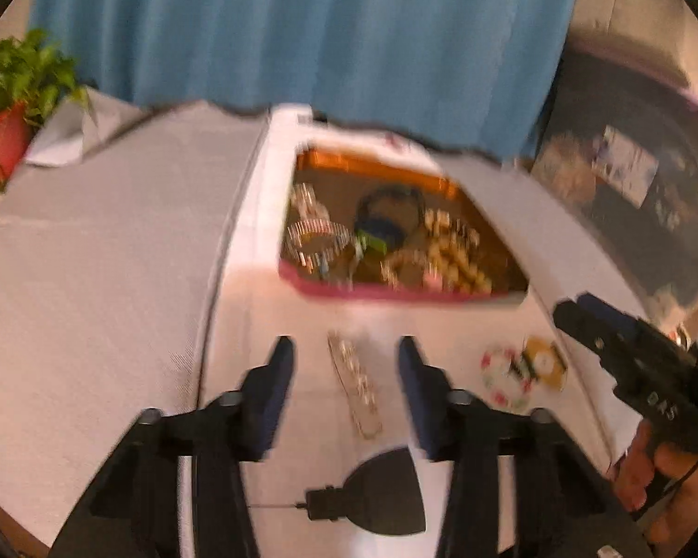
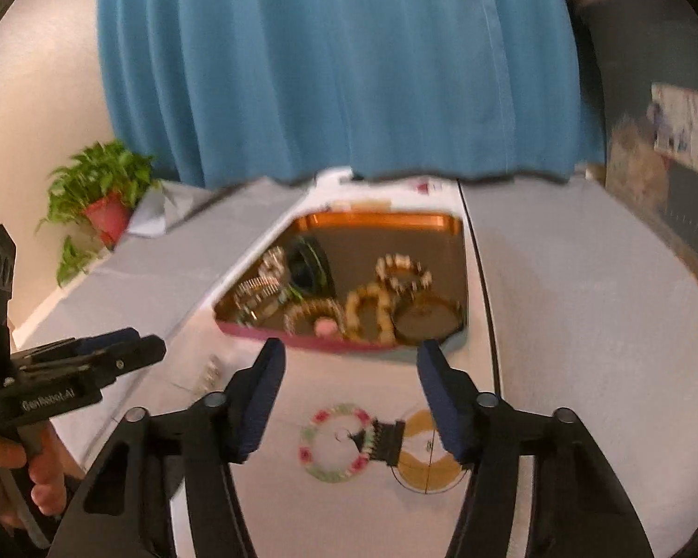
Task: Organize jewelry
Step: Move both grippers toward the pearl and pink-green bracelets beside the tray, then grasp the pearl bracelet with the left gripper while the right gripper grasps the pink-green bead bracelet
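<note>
A copper tray with a pink front rim (image 1: 386, 295) (image 2: 302, 342) holds several bracelets and bangles on a white cloth. My left gripper (image 1: 346, 355) is open above a long silver bracelet (image 1: 356, 388) lying straight on the cloth between its fingers. My right gripper (image 2: 351, 358) is open above a green-and-pink beaded bracelet (image 2: 337, 444) and a gold ring-shaped piece (image 2: 430, 453) joined by a dark clasp. These two also show in the left wrist view: the beaded bracelet (image 1: 505, 379) and the gold piece (image 1: 546, 362). The right gripper shows at the right of the left wrist view (image 1: 581, 321).
A blue curtain (image 2: 349, 69) hangs behind the table. A potted plant in a red pot (image 2: 102, 204) stands at the back left. Grey cloth (image 1: 93, 255) covers the table beside the white cloth. The left gripper body (image 2: 70, 372) is at the left edge of the right wrist view.
</note>
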`<state>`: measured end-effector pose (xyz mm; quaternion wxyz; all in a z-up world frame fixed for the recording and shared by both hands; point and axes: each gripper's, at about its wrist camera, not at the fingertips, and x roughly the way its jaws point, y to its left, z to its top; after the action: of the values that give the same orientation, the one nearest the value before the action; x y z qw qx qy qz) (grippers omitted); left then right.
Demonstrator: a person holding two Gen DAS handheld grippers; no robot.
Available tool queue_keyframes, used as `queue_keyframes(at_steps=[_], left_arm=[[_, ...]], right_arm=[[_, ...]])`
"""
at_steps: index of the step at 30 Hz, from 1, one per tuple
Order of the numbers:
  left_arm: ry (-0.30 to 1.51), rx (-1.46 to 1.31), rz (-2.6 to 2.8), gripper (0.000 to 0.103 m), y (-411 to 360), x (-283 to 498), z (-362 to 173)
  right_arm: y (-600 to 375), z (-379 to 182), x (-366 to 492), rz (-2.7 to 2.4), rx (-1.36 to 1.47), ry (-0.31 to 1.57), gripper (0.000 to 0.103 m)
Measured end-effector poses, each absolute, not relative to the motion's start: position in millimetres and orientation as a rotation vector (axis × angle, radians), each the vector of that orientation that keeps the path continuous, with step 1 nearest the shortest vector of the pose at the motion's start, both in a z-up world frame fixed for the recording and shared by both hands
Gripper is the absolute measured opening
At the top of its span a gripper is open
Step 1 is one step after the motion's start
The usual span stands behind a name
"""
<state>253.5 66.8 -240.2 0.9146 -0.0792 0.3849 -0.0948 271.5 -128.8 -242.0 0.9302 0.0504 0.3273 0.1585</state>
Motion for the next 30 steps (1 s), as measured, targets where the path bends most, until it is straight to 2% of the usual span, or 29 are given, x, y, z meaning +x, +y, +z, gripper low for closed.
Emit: queue_keyframes(at_steps=[2,5,14,16,18,23,26,30], left_arm=[[0.837,-0.137,-0.218,0.034,59,252,-250],[0.873,-0.058,-0.193,0.034,49,250,-262],[0.873,0.025,-0.142,0.032,32,271,-269],[0.865,0.046,-0.163,0.023,27,273,-270],[0.875,0.034,-0.187,0.009,26,277,-269],[0.888,-0.021,-0.229,0.009,27,278,-269],[0.892,-0.052,-0.248,0.009,30,277,-269],[0.892,-0.045,-0.248,0.009,28,275,-269]], right_arm=[[-128,-254,276,0.334,0.089,0.713,0.053],[-128,-267,273,0.353,0.064,0.751,0.039],[-114,-288,286,0.357,0.021,0.835,0.037],[-113,-293,284,0.37,0.024,0.848,0.037],[-113,-291,281,0.366,0.03,0.823,0.037],[-100,-288,282,0.38,-0.004,0.817,0.037],[-94,-284,278,0.419,-0.006,0.814,0.024],[-85,-292,274,0.424,-0.047,0.841,0.021]])
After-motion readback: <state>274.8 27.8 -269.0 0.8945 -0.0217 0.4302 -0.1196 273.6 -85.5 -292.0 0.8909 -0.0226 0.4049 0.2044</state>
